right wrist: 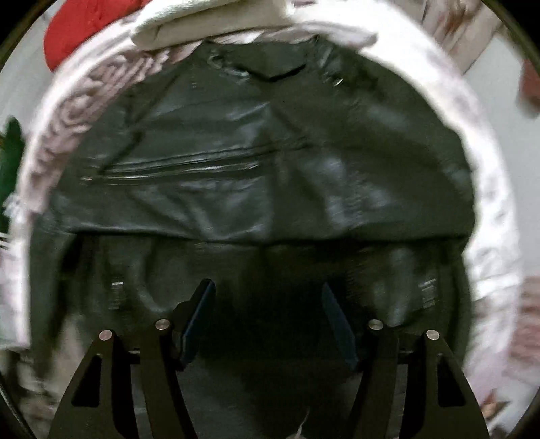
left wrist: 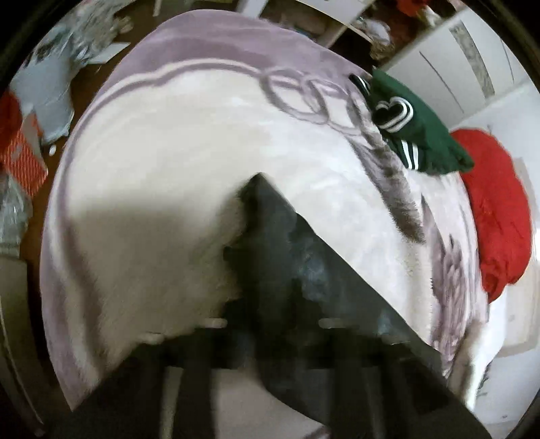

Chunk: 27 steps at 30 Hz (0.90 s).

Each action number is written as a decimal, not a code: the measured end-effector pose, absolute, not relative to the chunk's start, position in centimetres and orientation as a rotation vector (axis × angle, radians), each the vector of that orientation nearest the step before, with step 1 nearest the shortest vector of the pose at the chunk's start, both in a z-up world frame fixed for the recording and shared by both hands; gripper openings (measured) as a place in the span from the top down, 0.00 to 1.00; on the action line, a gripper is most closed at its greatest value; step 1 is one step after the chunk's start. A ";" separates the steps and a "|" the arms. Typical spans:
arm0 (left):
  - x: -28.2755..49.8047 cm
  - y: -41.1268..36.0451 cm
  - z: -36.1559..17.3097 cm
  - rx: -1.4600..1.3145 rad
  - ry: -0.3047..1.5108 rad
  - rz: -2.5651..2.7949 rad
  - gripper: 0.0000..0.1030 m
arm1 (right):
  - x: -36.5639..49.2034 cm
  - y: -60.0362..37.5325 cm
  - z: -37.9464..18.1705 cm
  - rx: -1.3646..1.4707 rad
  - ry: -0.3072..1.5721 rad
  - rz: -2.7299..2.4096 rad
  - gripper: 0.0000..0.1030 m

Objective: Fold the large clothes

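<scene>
Black leather jacket lies spread on a pale lilac-and-white blanket covering a bed, zip pocket and collar visible in the right wrist view, collar toward the top of that picture. Right gripper points down over the jacket's lower part, jaws standing well apart with nothing pinched between the blue pads; dark leather lies under and between them, contact unclear. Left wrist view is heavily blurred: left gripper is a dark smear at the bottom, jaws close together, and a peaked flap of the black jacket rises from right where the fingers are, so it looks pinched on the jacket, though the pads themselves can't be made out. Beyond that flap the blanket is bare. A folded green garment with white stripes sits at the blanket's far right edge, a red garment just beside it. A beige folded cloth lies past the jacket's collar. Clutter and an orange patterned item lie on the dark floor at left.
</scene>
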State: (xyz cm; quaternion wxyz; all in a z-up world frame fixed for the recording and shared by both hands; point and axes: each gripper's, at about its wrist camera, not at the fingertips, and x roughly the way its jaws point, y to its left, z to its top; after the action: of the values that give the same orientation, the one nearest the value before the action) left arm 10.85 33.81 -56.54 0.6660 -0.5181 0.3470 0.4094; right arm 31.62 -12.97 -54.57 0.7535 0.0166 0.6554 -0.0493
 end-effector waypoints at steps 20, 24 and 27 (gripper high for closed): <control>29.2 13.9 -32.1 -0.242 0.681 0.422 0.94 | 36.7 -19.9 -52.1 -0.043 1.327 -0.162 0.22; 33.8 2.5 -31.5 -0.162 0.691 0.198 0.94 | 35.2 -27.3 -51.1 0.161 1.358 -0.175 0.22; 36.4 -5.8 -32.4 -0.157 0.733 0.030 0.94 | 33.1 -33.9 -50.6 0.277 1.380 -0.198 0.22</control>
State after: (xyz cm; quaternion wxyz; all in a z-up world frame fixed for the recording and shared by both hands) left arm 36.38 -5.83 -32.40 0.9305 -0.0767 0.3578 0.0146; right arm 33.11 -33.92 -50.63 0.7579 0.1271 0.6334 -0.0910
